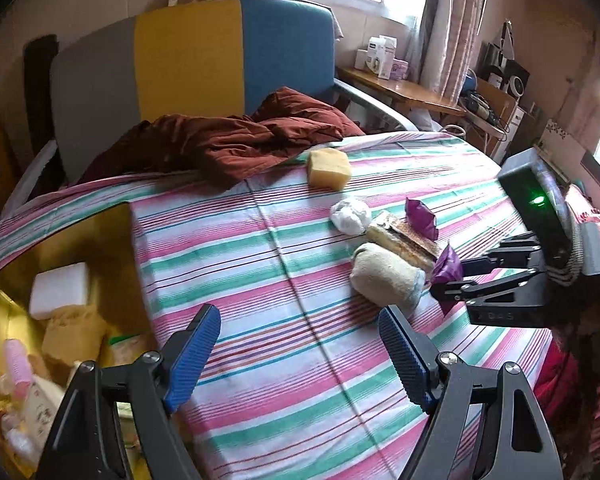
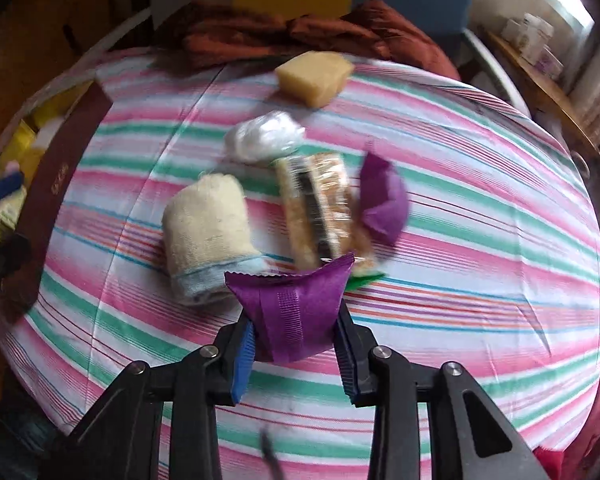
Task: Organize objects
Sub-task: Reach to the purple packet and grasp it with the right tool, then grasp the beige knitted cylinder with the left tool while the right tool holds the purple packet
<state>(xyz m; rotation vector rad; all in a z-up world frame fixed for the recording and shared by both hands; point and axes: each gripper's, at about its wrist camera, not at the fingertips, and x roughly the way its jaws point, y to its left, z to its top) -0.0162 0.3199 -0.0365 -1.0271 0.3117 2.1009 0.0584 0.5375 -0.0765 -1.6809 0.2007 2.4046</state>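
Purple satin fills the right gripper's (image 1: pixel 446 294) grip in the left wrist view, where a small pouch (image 1: pixel 446 270) is pinched at the edge of a cluster on the striped bed sheet (image 1: pixel 292 320). Beside it lie one rolled cream towel (image 1: pixel 384 278), one wrapped snack cake (image 1: pixel 404 238), one white plastic bundle (image 1: pixel 350 214), a second purple pouch (image 1: pixel 422 216) and, farther back, one yellow sponge (image 1: pixel 329 168). The left gripper (image 1: pixel 300 354) hangs over bare sheet with its blue fingers (image 1: pixel 194 356) wide apart and nothing between them. At the left edge a gold-lined box (image 1: pixel 60 240) already holds a white block (image 1: pixel 60 288) and other small items too jumbled to count, apparently the collecting point for the sorting. A rust-red blanket (image 1: pixel 220 140) is heaped against the headboard (image 1: pixel 188 64).

From the right wrist view, the right gripper (image 2: pixel 296 350) has its fingers (image 2: pixel 242 360) narrowed onto the pouch (image 2: pixel 292 312), pads pressing both sides, the pouch raised clear of the sheet (image 2: pixel 460 280), likely for carrying to the box (image 2: pixel 60 176) at far left. Still on the bed: one towel (image 2: pixel 208 232), one snack cake (image 2: pixel 320 204), one plastic bundle (image 2: pixel 266 136), one further pouch (image 2: pixel 382 200) and one sponge (image 2: pixel 314 76). Two pouches in all, five loose items left. The view is motion-blurred, so finer detail cannot be told.
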